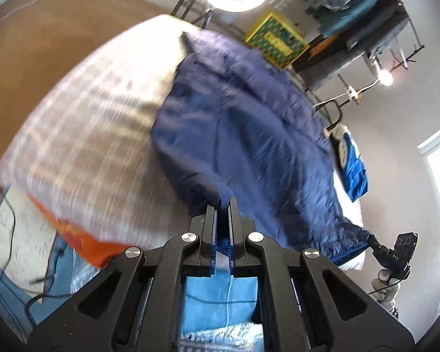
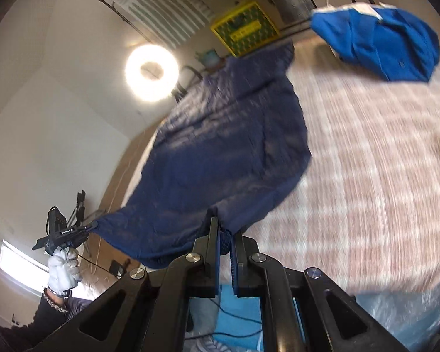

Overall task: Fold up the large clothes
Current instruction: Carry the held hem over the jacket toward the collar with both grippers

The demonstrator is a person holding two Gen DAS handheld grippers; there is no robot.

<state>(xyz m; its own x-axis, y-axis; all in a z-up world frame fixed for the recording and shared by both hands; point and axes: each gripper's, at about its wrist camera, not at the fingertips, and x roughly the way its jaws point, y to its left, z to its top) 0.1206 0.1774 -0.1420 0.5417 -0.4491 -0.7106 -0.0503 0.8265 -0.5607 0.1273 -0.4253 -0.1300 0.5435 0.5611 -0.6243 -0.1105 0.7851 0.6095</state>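
Left wrist view first: the left gripper has its two black fingers with blue ribbed pads pressed together on a pinch of one dark navy garment. From that pinch the cloth spreads up and away over the bed, and its far lower corner runs out to the right gripper, small at the right edge, which is clamped on that corner.

Right wrist view shows the same from the other side: the right gripper is closed on a bunched ribbed hem of the navy garment, and the left gripper at the far left, held in a white-gloved hand, pinches the opposite corner. The edge between the two grips hangs clear of the bed, sagging slightly, while the rest of the cloth lies on the cover.

The garment is large, soft and finely wrinkled, a uniform deep blue with a seam down its middle; its exact cut cannot be told.

One bed cover is visible, pale with a woven check of grey-brown bands, blurred. One second piece of clothing, bright blue with a pale trim, lies crumpled near the bed's far corner, well apart from the navy one. One round ring light glows beyond the bed, and one yellow box with a green pattern stands behind it.
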